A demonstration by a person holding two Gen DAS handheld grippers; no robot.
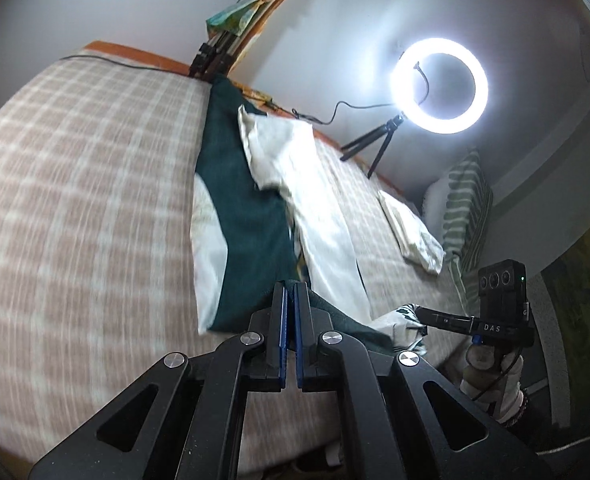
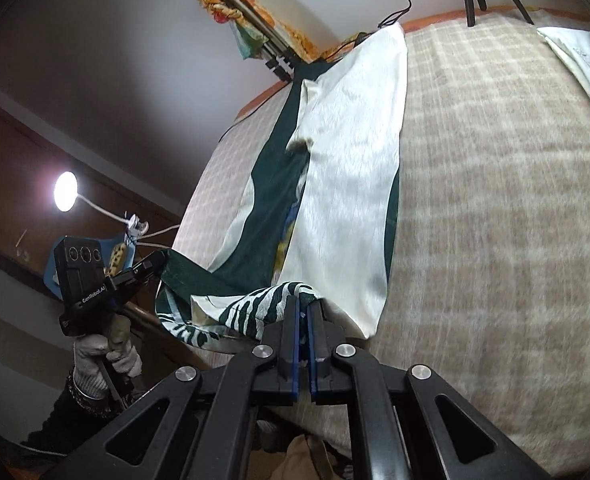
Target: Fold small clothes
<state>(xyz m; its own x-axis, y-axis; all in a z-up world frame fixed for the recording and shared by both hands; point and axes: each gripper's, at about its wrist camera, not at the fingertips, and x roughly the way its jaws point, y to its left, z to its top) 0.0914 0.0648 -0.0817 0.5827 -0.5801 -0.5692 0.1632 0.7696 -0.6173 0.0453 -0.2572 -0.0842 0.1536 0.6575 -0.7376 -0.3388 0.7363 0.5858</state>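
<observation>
Closest in, the left hand-held gripper [image 1: 291, 292] has its blue pads pinched narrow on the near dark-green corner of the garment [image 1: 247, 216], and the right hand-held gripper [image 2: 305, 306] is clamped just as tight on the striped green-and-cream hem at the other near corner. Both near corners are lifted off the bed [image 2: 495, 200], with the hem sagging between them. From that held edge the garment runs straight away from both grippers, long axis pointing toward the far side of the bed, cream panel lying over green, with most of its length flat on the checked cover. Neither hand looks nearer than the other; they sit side by side at the same end, so the likely move is carrying this edge forward along that axis toward the far end. Beyond the garment, off to its right, a folded cream cloth [image 1: 411, 228] rests on the bed, and past that a ring light [image 1: 439, 86] glows at the bed's far edge.
</observation>
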